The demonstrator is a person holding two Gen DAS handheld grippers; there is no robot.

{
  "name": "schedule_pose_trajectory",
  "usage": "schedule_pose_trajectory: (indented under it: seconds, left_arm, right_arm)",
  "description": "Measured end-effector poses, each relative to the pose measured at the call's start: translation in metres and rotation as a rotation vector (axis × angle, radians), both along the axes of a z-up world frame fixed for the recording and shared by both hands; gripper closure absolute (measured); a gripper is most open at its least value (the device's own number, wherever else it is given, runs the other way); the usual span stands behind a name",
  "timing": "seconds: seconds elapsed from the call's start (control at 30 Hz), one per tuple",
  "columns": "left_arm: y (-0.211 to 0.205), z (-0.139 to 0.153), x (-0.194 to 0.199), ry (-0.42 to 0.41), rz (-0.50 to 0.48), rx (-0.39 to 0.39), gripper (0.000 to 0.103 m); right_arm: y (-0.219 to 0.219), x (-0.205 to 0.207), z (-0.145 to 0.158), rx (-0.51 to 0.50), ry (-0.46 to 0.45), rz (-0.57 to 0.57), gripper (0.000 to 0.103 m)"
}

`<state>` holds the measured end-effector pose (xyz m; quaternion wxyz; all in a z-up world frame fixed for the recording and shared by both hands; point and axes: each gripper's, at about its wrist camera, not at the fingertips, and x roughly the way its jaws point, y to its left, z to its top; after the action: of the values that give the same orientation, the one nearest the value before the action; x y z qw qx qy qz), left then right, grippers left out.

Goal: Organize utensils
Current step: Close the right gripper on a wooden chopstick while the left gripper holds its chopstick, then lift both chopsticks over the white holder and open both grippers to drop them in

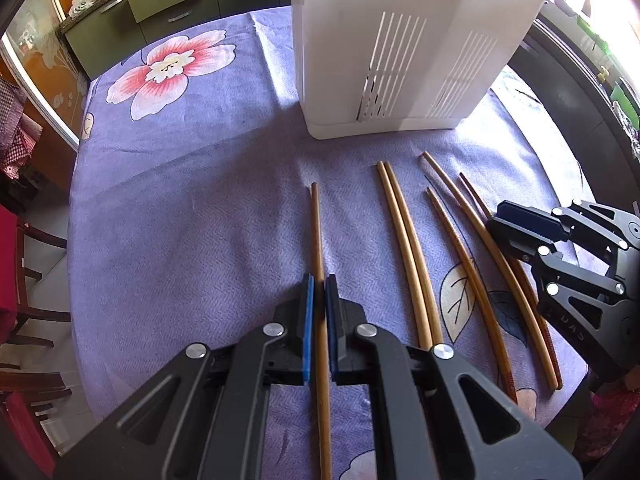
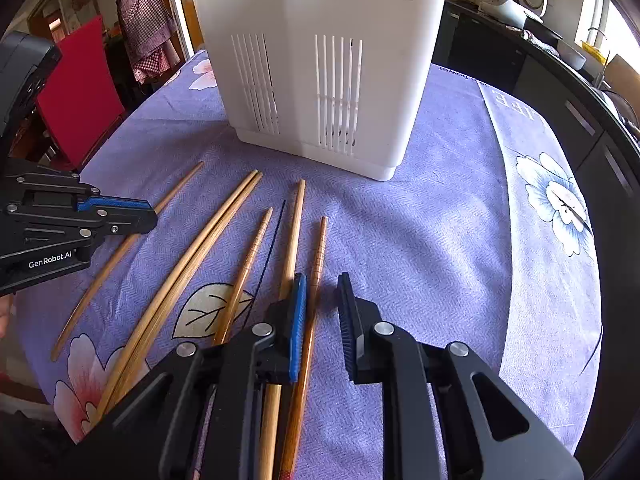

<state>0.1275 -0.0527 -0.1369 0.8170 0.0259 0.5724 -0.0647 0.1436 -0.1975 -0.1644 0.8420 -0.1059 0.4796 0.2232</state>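
Straddling one wooden chopstick (image 1: 318, 236), the left gripper (image 1: 319, 300) has its fingers narrowed almost onto it, though actual contact cannot be told. The right gripper (image 2: 322, 304) hangs with fingers moderately apart over the rightmost grooved chopstick (image 2: 319, 248). Four more chopsticks (image 2: 208, 240) lie between them on the purple floral tabletop (image 1: 180, 220), in front of the white slotted utensil holder (image 2: 320, 60).

"GenRobot.AI" on left gripper (image 2: 120, 210)
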Motion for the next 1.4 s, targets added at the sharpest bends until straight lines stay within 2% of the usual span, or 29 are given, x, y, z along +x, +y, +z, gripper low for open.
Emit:
schedule_pose_trajectory:
  seconds: [0.07,0.17,0.3,0.43,0.57,0.83,1.0,1.4]
  left_arm:
    - [-0.001,0.000,0.001,0.000,-0.002,0.002,0.096]
    - [-0.004,0.000,0.001,-0.003,-0.004,0.009,0.096]
    - [-0.004,0.000,0.001,-0.004,-0.002,0.005,0.095]
    - [-0.003,0.000,0.002,0.001,-0.005,-0.003,0.096]
    - [0.002,0.000,0.004,0.005,-0.002,-0.027,0.096]
    - [0.013,0.001,0.010,0.020,0.008,-0.079,0.097]
    - [0.017,0.022,0.002,-0.028,-0.001,-0.101,0.098]
    - [0.022,0.093,-0.026,-0.187,-0.023,-0.101,0.098]
  right_arm:
    - [-0.002,0.005,0.001,0.018,0.026,-0.002,0.087]
    - [0.002,0.005,0.002,-0.010,0.014,0.006,0.089]
    - [-0.002,0.009,0.002,0.016,0.036,-0.008,0.096]
    - [-0.011,0.010,0.008,0.060,0.034,-0.031,0.097]
    - [-0.023,0.006,0.026,0.124,0.003,-0.051,0.096]
    - [-0.050,-0.010,0.081,0.222,-0.113,-0.079,0.096]
    - [-0.062,-0.019,0.100,0.249,-0.147,-0.088,0.096]
    - [-0.067,-0.040,0.115,0.288,-0.185,-0.086,0.096]
